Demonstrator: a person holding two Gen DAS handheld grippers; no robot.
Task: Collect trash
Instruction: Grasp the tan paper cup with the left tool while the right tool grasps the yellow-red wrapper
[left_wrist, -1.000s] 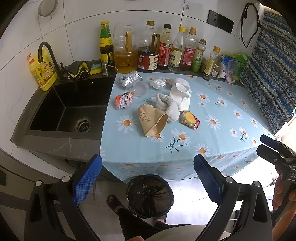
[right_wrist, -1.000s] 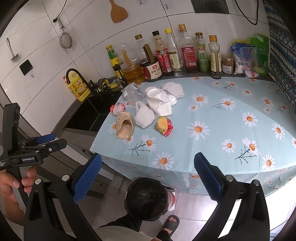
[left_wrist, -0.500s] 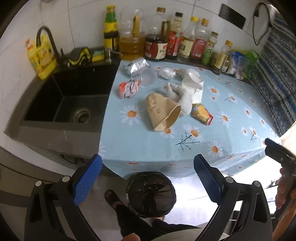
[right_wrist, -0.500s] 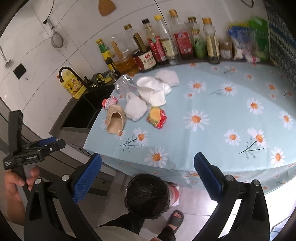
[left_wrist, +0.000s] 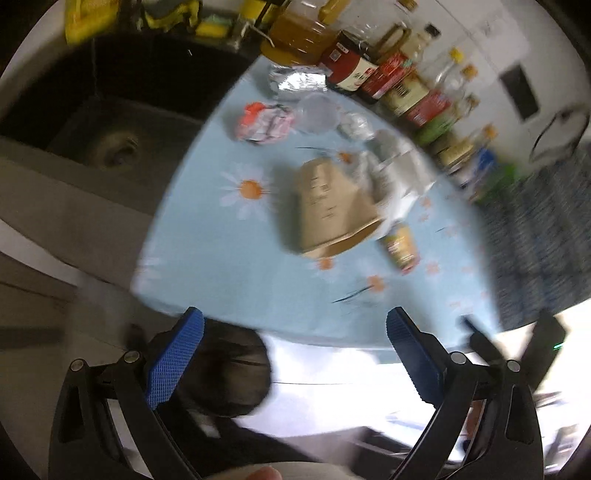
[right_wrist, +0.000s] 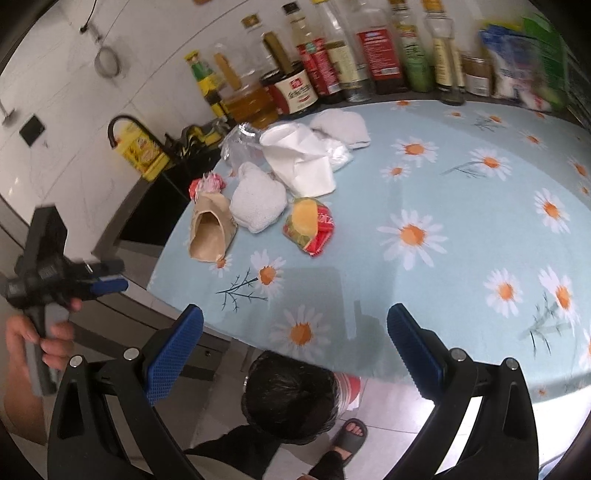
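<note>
Lying near the surface's (right_wrist: 461, 229) sink-side edge, the trash pile (right_wrist: 280, 184) is kept well beyond both released, empty claws: left claw (left_wrist: 295, 354), right claw (right_wrist: 295, 347).

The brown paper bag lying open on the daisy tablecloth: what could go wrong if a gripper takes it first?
1. The brown paper bag touches the white cloth bundle, so the cloth might be dragged along.
2. The left wrist view is motion-blurred; the open left gripper may be aimed poorly.
3. The black-lined bin sits below the table edge, so a drop could miss it.
</note>
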